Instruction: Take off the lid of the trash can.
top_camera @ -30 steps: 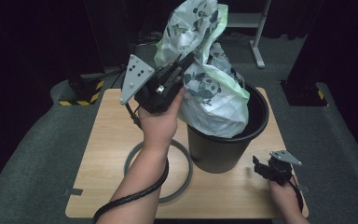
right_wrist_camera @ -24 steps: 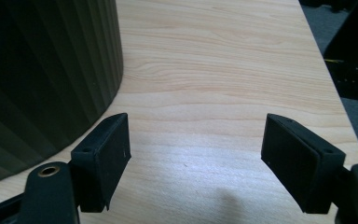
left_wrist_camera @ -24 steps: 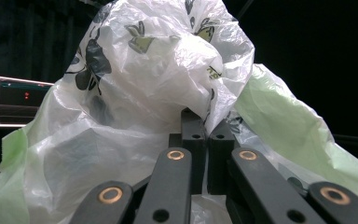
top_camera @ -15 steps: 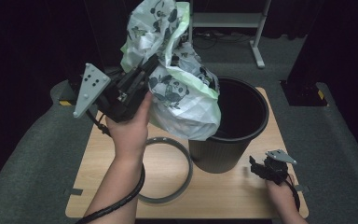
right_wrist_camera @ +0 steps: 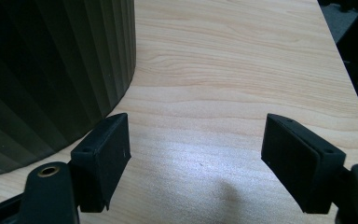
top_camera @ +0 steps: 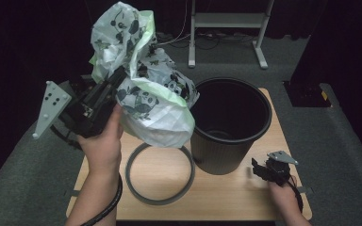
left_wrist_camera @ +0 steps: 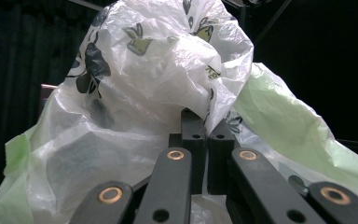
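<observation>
bin mouth open and unblocked, clear drop-in from 12 o'clock above. bag hangs at bin's 9 o'clock, blocking that side. ring flat on bench at bin's 8 o'clock. bare bench at bin's 4 o'clock, between right gripper jaws.

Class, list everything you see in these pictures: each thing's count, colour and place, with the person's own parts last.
Plastic bag: one, white with panda print and green edge, held up in the air left of the bin.
Bin: one, black, ribbed, upright on the table.
Ring: one, grey, flat on the table beside the bin.
Table: one, light wood.
Stand: one, white, on the floor behind.
Left gripper: one, black, shut on the plastic bag.
Right gripper: one, black, open, low over the table near the bin.
</observation>
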Tool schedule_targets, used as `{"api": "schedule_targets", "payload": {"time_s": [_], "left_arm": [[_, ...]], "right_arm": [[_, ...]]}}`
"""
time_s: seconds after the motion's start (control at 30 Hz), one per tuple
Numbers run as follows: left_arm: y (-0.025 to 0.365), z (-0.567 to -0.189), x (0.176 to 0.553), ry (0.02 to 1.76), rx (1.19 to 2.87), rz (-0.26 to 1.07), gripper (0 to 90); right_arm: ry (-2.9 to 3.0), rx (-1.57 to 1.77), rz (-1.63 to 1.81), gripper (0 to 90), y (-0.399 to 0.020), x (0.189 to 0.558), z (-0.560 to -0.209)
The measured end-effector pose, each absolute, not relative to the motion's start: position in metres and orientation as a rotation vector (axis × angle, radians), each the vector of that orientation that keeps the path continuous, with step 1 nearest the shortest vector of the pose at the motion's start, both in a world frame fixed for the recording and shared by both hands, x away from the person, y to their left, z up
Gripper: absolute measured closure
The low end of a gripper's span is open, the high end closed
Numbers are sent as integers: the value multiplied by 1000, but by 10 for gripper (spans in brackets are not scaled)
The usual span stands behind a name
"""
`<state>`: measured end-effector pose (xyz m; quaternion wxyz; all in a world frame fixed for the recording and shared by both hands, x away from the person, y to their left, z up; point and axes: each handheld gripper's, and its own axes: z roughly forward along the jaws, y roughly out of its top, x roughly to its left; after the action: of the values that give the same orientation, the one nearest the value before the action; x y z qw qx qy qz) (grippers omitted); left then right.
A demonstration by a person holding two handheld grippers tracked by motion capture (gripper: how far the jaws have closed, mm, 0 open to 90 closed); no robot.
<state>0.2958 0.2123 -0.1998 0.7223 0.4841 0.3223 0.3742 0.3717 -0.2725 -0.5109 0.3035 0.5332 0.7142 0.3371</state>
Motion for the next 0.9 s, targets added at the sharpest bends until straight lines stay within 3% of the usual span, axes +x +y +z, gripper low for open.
{"api": "schedule_targets", "payload": {"time_s": [0.5,0.9], "left_arm": [[248,-233,284,782,1030,832,888],[258,-301,293,907,1078,797,888]], "right_arm": [[1920,1409,872,234,-272,373,-515],[1938,1444,865,235,-275,373,-518]]}}
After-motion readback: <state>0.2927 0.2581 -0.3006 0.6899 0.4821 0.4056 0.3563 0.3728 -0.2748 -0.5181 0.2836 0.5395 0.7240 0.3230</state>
